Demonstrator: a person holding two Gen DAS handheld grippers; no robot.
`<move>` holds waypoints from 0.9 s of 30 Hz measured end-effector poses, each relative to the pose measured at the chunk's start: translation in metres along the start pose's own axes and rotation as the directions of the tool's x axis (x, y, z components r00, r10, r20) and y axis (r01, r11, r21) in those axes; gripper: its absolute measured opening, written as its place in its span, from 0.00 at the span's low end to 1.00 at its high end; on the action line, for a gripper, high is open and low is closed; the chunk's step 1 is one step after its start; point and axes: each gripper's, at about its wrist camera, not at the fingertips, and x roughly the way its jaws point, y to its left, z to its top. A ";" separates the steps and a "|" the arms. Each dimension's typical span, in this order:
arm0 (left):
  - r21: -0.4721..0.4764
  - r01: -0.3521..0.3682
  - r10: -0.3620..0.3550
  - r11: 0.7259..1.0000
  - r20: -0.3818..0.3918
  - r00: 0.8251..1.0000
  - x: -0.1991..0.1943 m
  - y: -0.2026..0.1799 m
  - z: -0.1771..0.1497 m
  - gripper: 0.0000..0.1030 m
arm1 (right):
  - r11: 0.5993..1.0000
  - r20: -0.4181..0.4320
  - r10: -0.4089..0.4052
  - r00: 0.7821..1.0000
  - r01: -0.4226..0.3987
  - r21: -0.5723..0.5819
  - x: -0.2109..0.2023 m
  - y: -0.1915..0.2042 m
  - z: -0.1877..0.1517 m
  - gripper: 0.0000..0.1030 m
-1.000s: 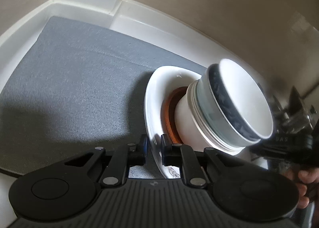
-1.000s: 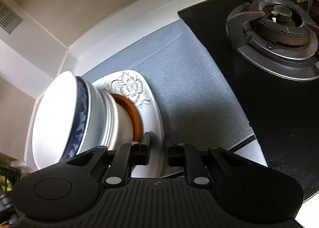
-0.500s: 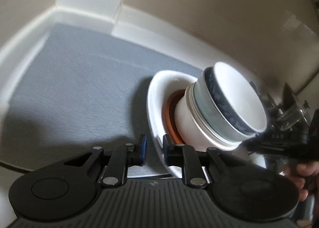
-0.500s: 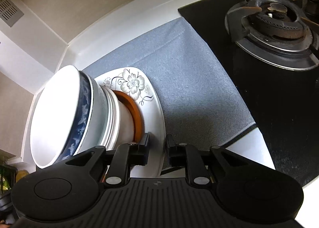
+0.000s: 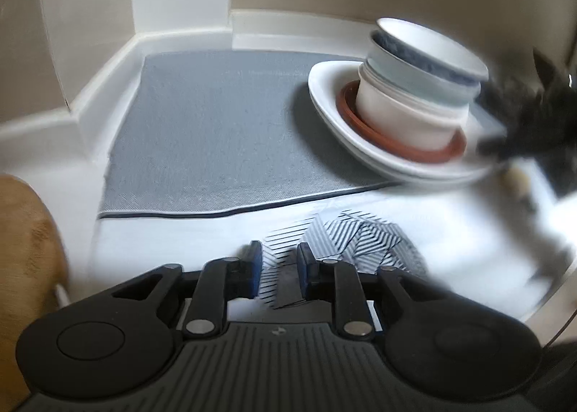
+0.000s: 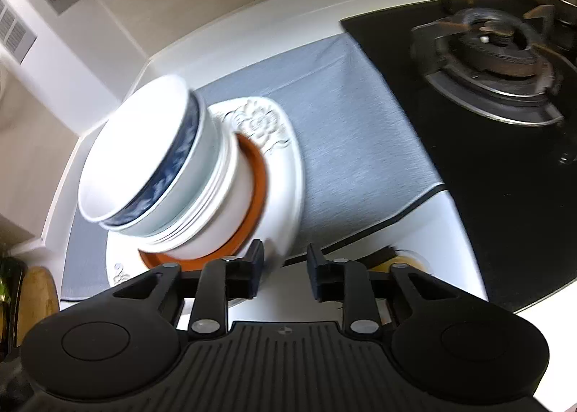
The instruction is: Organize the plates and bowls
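A stack of bowls [image 5: 418, 87] with a blue-patterned one on top sits on an orange saucer [image 5: 396, 145] on a white flowered plate [image 5: 346, 123], on the grey mat [image 5: 216, 131]. It also shows in the right wrist view [image 6: 169, 174], on the plate [image 6: 285, 174]. My left gripper [image 5: 276, 267] is open and empty, drawn back over the white counter, apart from the plate. My right gripper [image 6: 285, 271] is open, its left finger just by the plate's near rim, not gripping it.
A striped patch [image 5: 346, 242] lies on the white counter in front of my left gripper. A gas hob with burner [image 6: 494, 51] lies right of the mat. A wooden object [image 5: 25, 249] is at far left. White walls and corner lie behind.
Both grippers have let go of the plate's rim and opened. My left gripper has pulled back from the mat to the counter's front. The stack now rests on the mat.
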 end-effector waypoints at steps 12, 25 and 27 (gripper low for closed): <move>-0.058 -0.111 0.109 0.992 -0.031 0.994 -0.009 0.014 -0.005 0.24 | 0.999 0.007 -0.019 1.000 0.019 -0.048 -0.004 0.007 -0.006 0.23; -0.097 -0.116 0.132 0.988 0.176 0.976 -0.080 -0.074 0.070 0.99 | 0.973 0.109 -0.062 0.992 0.085 -0.215 -0.071 0.016 -0.014 0.74; -0.114 -0.126 0.145 0.985 0.180 0.973 -0.087 -0.086 0.080 1.00 | 0.960 0.107 -0.103 0.989 0.127 -0.248 -0.079 0.019 -0.015 0.81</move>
